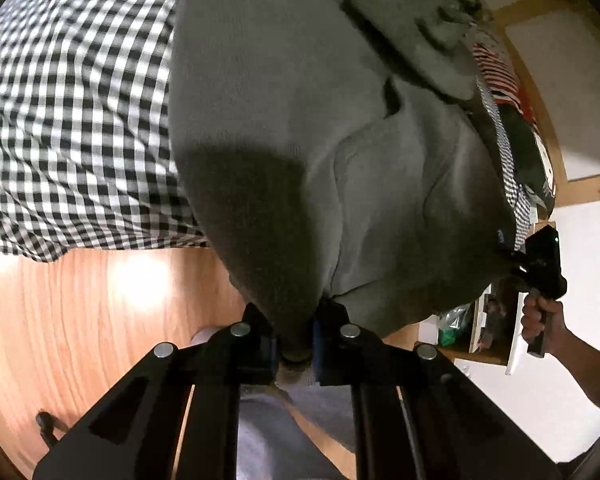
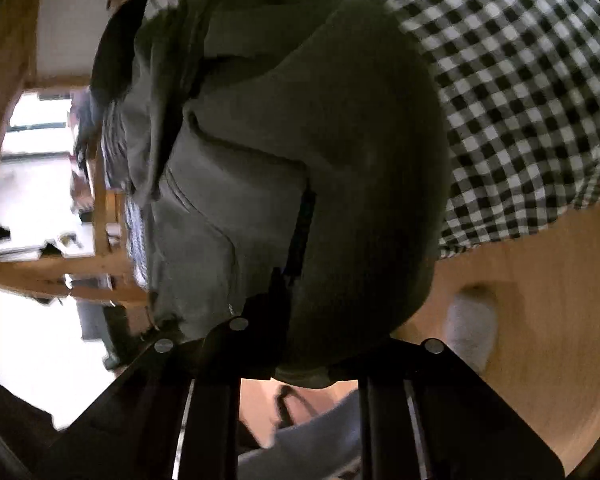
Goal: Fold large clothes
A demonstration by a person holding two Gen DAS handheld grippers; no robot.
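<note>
The grey garment (image 1: 300, 128) lies spread over the checked cover (image 1: 72, 112) of the bed, its near hem hanging past the bed's edge above the wooden floor (image 1: 100, 304). It looks like a thick fleece or sweatshirt knit: soft, limp and bulky, with some weight to it, likely to sag and drape between two held points, not keep a line. The surface looks matt and fuzzy, so it should not slip readily out of a grip, and nothing about it is fragile.

The left hand-held gripper (image 1: 294, 354) is clamped on a bunched fold of the hem at the garment's near edge; cloth fills the gap between its blue pads. The right hand-held gripper (image 1: 514, 258), seen from the left wrist view, holds the hem further along the same edge, toward the striped cushion (image 1: 500, 80) beside the garment, with a hand (image 1: 540, 316) on its handle. In its own view the right hand-held gripper (image 2: 300, 364) has thick cloth (image 2: 320, 200) bulging over closed jaws, so it too grips the garment.

Hem corners seem the sensible places to hold: they let the fabric hang flat from a straight edge. A pinch of several layers, as at the left, may carry hidden folds, and the drape between the grips will probably need tension to stay square.
</note>
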